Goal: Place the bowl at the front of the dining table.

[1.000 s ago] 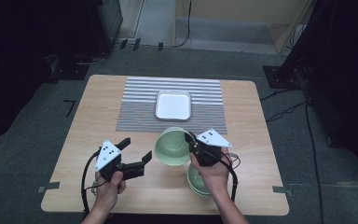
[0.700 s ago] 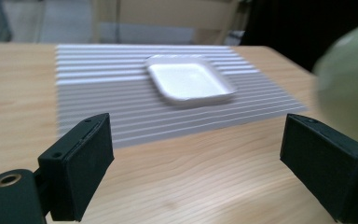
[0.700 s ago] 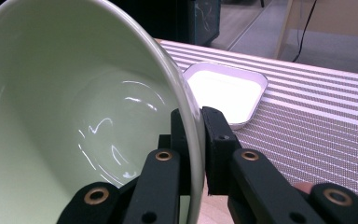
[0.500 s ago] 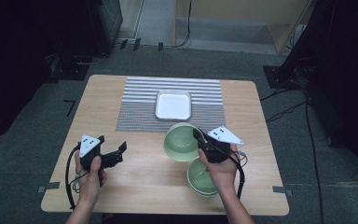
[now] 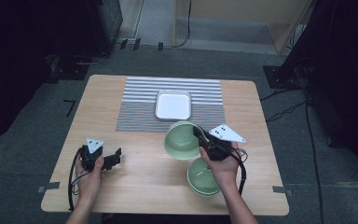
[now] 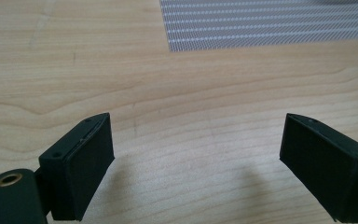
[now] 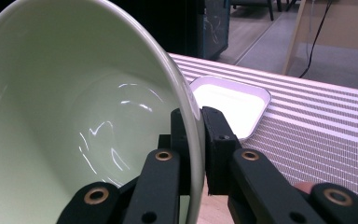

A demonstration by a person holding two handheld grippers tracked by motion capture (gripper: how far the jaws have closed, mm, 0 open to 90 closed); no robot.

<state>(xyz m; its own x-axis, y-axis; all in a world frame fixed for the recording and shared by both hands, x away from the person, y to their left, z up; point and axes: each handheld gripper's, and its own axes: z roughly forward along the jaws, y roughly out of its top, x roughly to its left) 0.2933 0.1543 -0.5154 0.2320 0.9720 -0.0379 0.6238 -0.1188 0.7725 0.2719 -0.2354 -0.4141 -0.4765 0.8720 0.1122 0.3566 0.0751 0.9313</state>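
The left gripper (image 6: 196, 158) has its two black jaws standing wide apart, one rising at the lower left of the view, the other at the lower right. Nothing lies between them but bare table (image 6: 121, 70), a pale wood with wavy grain. Each jaw casts a soft shadow on the wood just beside it. A brass-ringed hole shows on the gripper's body at the bottom left corner. At the top right, well beyond the jaws, lies the corner of a grey-and-white striped mat (image 6: 270, 25), flat on the table.
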